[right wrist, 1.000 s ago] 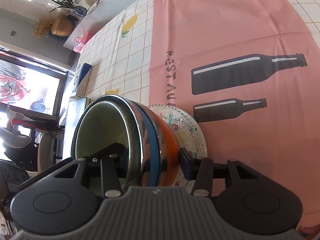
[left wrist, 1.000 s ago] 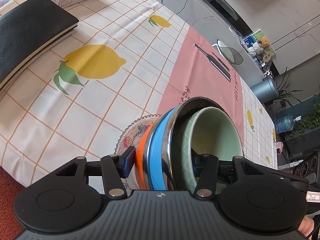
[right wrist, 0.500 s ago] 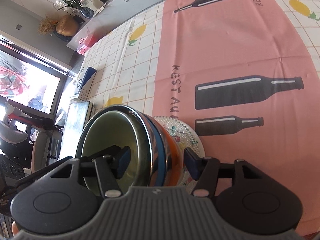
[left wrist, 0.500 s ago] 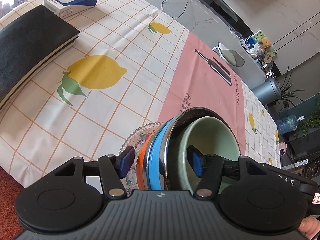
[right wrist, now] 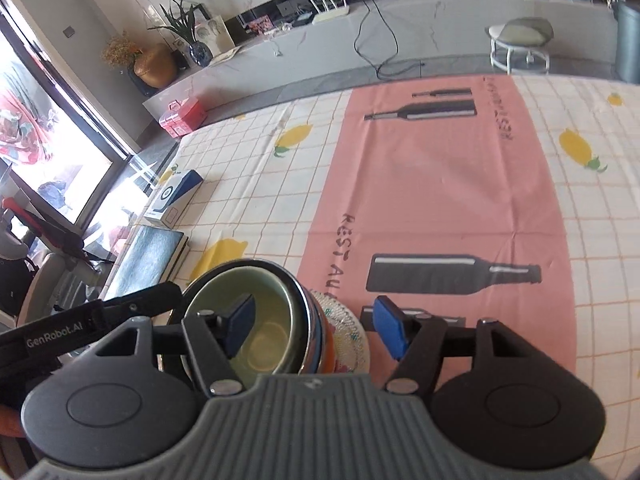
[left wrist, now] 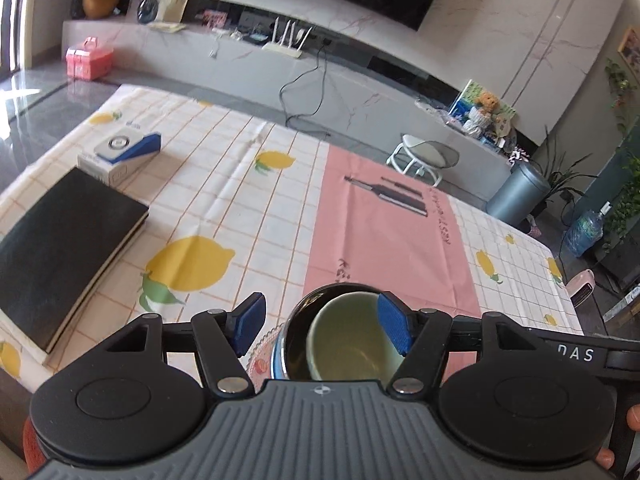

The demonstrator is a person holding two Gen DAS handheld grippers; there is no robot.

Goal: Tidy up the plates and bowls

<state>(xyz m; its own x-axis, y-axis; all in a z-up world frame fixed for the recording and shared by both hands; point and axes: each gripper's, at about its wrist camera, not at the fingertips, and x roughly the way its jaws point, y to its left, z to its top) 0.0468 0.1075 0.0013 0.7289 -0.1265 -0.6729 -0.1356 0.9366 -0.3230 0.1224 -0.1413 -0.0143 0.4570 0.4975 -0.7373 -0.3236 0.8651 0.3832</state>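
- The left wrist view shows the pale green bowl (left wrist: 352, 336) nested in the steel bowl (left wrist: 298, 320), with only a sliver of the patterned plate (left wrist: 262, 346) beneath.
- The right wrist view adds the blue bowl (right wrist: 316, 338) and orange bowl (right wrist: 329, 346) lower in the stack, all sitting on the plate (right wrist: 348, 334) at the near edge of the worktop (right wrist: 256, 200).
- The left gripper (left wrist: 322, 324) has its jaws spread wide, holding nothing; the stack lies between and below its pads.
- The right gripper (right wrist: 316, 326) likewise gapes, gripping nothing; its left pad hangs over the green bowl (right wrist: 260, 320), its right pad is beyond the plate's rim.
- A black book (left wrist: 60, 248) and a blue-and-white box (left wrist: 120, 152) lie well apart on the left.
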